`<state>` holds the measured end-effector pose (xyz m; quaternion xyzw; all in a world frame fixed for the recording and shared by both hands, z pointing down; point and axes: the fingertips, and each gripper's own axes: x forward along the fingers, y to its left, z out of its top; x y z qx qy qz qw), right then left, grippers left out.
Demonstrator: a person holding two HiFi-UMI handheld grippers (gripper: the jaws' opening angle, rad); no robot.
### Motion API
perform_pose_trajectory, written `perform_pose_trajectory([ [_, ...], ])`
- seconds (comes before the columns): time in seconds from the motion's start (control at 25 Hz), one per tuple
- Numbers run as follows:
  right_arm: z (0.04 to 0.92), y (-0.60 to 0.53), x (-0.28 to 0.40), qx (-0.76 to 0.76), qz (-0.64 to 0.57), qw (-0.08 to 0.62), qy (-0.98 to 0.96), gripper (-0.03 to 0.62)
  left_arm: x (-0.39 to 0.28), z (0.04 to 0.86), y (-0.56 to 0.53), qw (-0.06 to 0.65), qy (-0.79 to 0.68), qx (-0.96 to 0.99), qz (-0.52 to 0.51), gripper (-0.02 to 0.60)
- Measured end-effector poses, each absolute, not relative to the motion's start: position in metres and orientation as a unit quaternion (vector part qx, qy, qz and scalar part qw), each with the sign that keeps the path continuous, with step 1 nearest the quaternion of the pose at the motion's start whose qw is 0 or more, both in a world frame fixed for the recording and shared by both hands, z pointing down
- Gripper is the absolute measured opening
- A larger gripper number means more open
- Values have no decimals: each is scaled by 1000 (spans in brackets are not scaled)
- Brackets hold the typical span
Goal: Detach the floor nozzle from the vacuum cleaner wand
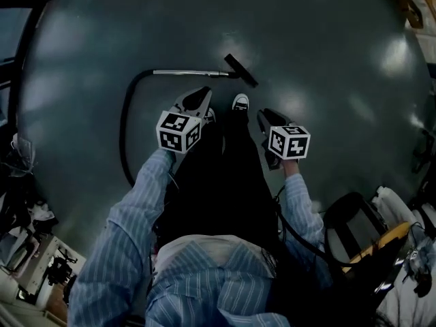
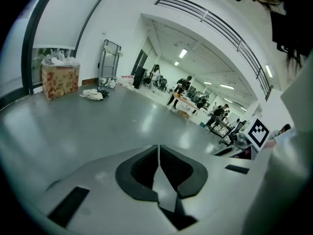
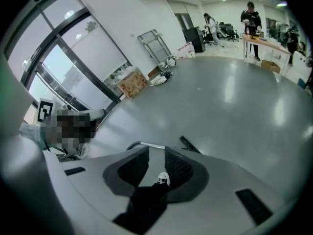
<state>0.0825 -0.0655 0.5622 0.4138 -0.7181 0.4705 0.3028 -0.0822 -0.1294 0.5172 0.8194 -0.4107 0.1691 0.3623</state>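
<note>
We are standing on a glossy grey floor (image 1: 320, 39) and holding a white two-jaw gripper in each hand, each one carrying a cube with square black-and-white markers. The left gripper (image 1: 201, 95) is pressing its jaws together on nothing, and in its own view the dark pads (image 2: 146, 168) are meeting at the tips. The right gripper (image 1: 265, 115) is holding its jaws apart and gripping nothing. Through the gap in its own view we are seeing only our dark trouser leg and a white-toed shoe (image 3: 164, 178).

The flat black floor nozzle (image 1: 241, 70) is lying on the floor just ahead of our feet, still joined to the end of the slim silver metal wand (image 1: 184, 73). In the head view the wand is running leftward from the nozzle into a black flexible hose (image 1: 127, 128), which is curving back toward us along our left side. Both grippers are hovering on the near side of the wand, apart from it and from the nozzle.

The left gripper view is looking across the hall, where a brown cardboard box (image 2: 59, 81) is sitting by the wall and people are gathering around tables far off.
</note>
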Motion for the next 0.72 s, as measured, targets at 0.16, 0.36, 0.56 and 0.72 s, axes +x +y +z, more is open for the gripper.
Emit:
perform_pose_trajectory([
  [0.16, 643, -88, 102, 380, 486, 343, -708, 140, -80, 593, -167, 379, -424, 799, 196, 7],
  [0.36, 748, -107, 116, 351, 487, 387, -700, 145, -74, 700, -193, 377, -432, 783, 242, 6],
  [0.56, 858, -121, 125, 325, 466, 431, -701, 187, -56, 821, -198, 407, -390, 770, 298, 8],
  [0.72, 940, -116, 131, 300, 450, 472, -696, 209, -42, 908, -191, 387, -329, 785, 355, 26],
])
